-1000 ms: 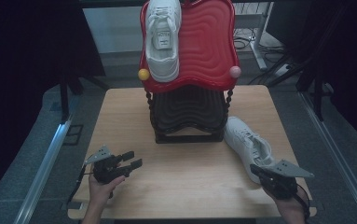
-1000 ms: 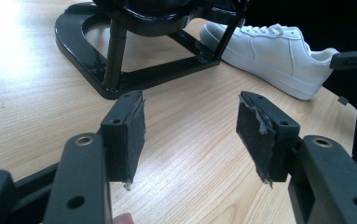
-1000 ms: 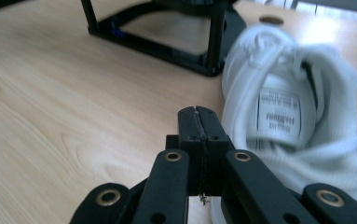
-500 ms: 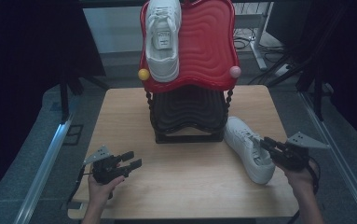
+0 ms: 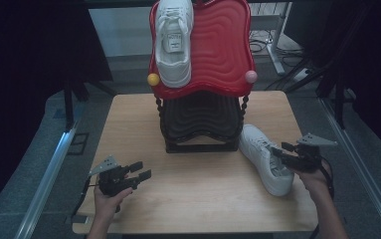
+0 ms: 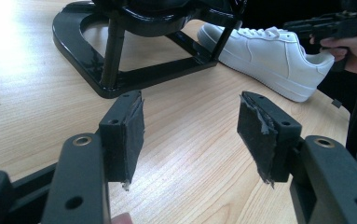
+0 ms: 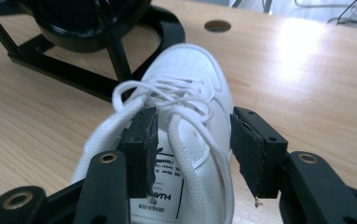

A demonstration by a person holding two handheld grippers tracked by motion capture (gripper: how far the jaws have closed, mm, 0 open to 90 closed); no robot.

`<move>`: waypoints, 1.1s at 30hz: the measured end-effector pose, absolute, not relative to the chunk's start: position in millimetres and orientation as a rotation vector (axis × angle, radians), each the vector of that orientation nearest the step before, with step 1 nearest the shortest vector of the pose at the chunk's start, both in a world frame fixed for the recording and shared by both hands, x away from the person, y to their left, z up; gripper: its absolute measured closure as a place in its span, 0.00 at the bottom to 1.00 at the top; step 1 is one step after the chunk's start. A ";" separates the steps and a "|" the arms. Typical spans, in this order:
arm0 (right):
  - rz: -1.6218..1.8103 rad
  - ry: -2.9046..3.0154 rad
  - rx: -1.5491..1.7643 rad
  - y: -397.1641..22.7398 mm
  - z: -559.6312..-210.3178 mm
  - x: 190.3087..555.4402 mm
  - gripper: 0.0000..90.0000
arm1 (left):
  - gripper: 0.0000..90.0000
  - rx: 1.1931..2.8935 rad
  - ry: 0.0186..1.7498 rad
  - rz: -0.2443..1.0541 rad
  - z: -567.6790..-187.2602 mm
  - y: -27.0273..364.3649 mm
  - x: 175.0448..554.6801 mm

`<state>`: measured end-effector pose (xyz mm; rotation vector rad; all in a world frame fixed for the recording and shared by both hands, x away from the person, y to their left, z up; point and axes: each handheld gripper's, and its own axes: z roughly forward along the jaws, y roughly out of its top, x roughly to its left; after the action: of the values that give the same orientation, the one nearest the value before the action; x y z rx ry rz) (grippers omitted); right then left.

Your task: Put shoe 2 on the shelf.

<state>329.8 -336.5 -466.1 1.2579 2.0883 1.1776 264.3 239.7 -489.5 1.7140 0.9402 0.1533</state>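
A white shoe (image 5: 266, 158) is seen lying on the pale wood-grain table (image 5: 128, 124), right of the rack's (image 5: 200, 124) black base, toe toward the rack, heel toward the person. The upper looks smooth, leather-like; the flat white laces (image 7: 167, 93) are looped loosely over the tongue, where a printed label is partly legible.

The right gripper (image 5: 290, 155) is held over the shoe's heel end. In the right gripper view its jaws have just been opening; they stand fairly wide, the tongue and laces between them, the frayed dark pads (image 7: 144, 140) close to the laces. Whether the left pad brushes a lace cannot be told for sure; no squeeze is seen.

The left gripper (image 5: 139, 171) is held low over bare table near the left front, well apart from the shoe. Its jaws are spread wide, nothing between; the pad (image 6: 255, 130) facing is torn and ragged.

The rack is made of glossy black curved bars below, a ribbed red wavy panel (image 5: 218, 50) above. A second white shoe (image 5: 173, 42) is set on the panel's left half.
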 end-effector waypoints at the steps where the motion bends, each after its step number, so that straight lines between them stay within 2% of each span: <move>1: 1.163 2.101 1.260 -335.5 -468.8 331.9 0.58 | 0.46 1.715 0.935 0.157 -489.6 239.8 264.5; 6: 1.120 2.121 1.305 -333.5 -480.9 340.7 0.61 | 0.45 1.715 0.927 0.152 -490.4 239.3 265.2; 10: 1.090 2.110 1.300 -331.3 -485.3 343.6 0.72 | 0.45 1.714 0.928 0.150 -491.2 239.0 265.1; 13: 1.055 2.104 1.317 -331.0 -486.5 344.3 0.80 | 0.46 1.639 0.945 0.079 -495.1 246.0 266.4; 17: 1.040 2.086 1.313 -330.4 -485.6 343.2 0.90 | 0.46 1.632 0.949 0.094 -493.3 251.1 265.3; 26: 1.258 1.951 1.426 -345.9 -486.7 328.2 0.92 | 0.46 1.652 0.958 0.117 -493.5 250.6 265.2; 33: 1.621 1.750 1.540 -371.5 -483.7 310.7 0.92 | 0.46 1.662 0.972 0.143 -492.6 251.0 263.5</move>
<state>310.7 -371.5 -483.7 1.5397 1.7499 1.6210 263.5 251.0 -492.6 1.6615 0.9723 0.1431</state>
